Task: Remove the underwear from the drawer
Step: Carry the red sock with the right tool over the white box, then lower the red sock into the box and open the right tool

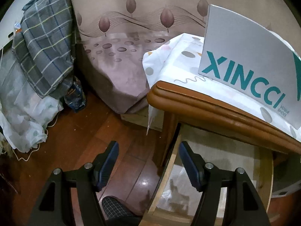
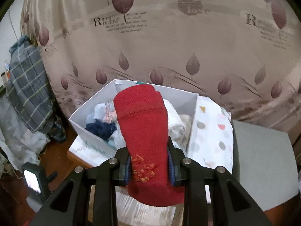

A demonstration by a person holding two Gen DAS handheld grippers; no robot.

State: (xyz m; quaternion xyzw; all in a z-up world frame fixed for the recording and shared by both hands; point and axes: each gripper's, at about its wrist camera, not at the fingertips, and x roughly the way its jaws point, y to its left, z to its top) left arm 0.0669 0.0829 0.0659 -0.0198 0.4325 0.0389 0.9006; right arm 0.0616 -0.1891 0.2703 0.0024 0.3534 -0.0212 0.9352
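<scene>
My right gripper (image 2: 149,162) is shut on a rolled red piece of underwear (image 2: 144,124) and holds it up above a white cardboard box (image 2: 92,130) that contains several folded garments (image 2: 101,128). My left gripper (image 1: 148,162) is open and empty. It hovers over the left edge of the pulled-out wooden drawer (image 1: 207,179), whose pale bottom shows with a clear plastic sheet. The same white box (image 1: 250,64), printed XINCCI, stands on the cabinet top above the drawer.
The wooden cabinet top (image 1: 207,107) is covered by a dotted white cloth (image 1: 169,60). A bed with a leaf-pattern cover (image 1: 122,37) stands behind. A plaid bundle (image 1: 45,47) and bags lie at left on the wooden floor (image 1: 112,131). A grey lid (image 2: 263,165) lies at right.
</scene>
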